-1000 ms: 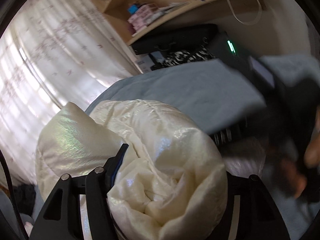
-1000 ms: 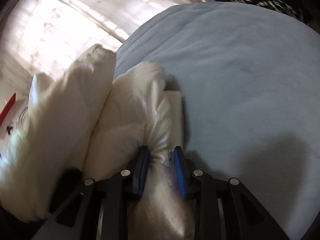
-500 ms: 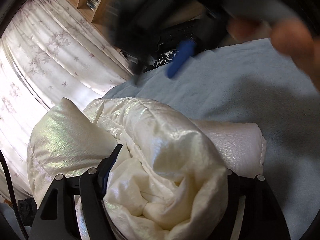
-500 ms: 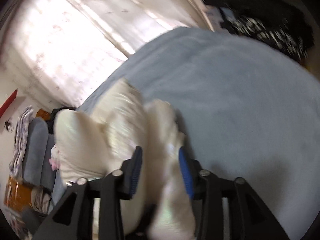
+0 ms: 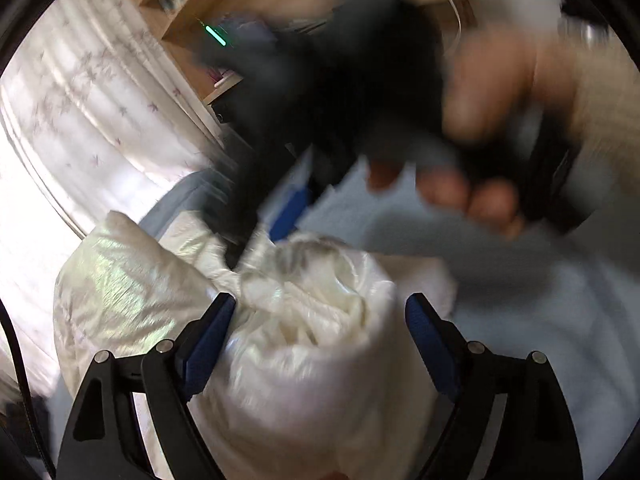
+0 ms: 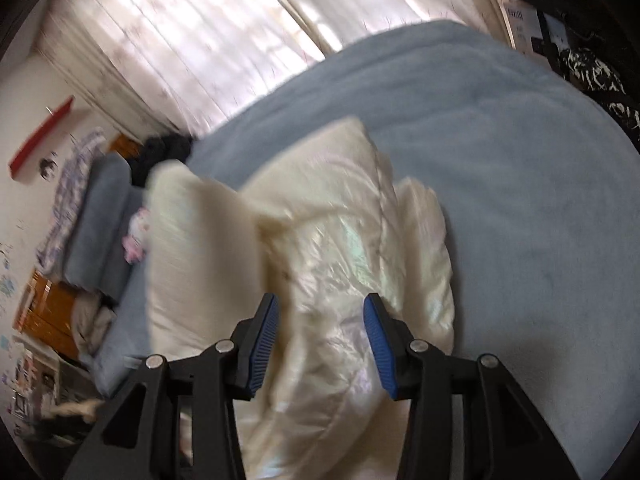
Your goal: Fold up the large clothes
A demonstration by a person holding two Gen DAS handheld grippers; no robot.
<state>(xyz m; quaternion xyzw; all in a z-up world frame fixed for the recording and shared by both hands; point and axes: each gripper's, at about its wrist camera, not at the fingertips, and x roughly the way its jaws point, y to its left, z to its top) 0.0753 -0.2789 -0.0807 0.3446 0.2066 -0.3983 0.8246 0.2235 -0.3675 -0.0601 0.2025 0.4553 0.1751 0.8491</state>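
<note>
Pearly cream jacket (image 6: 344, 248), pale blue blanket (image 6: 500, 184).
</note>
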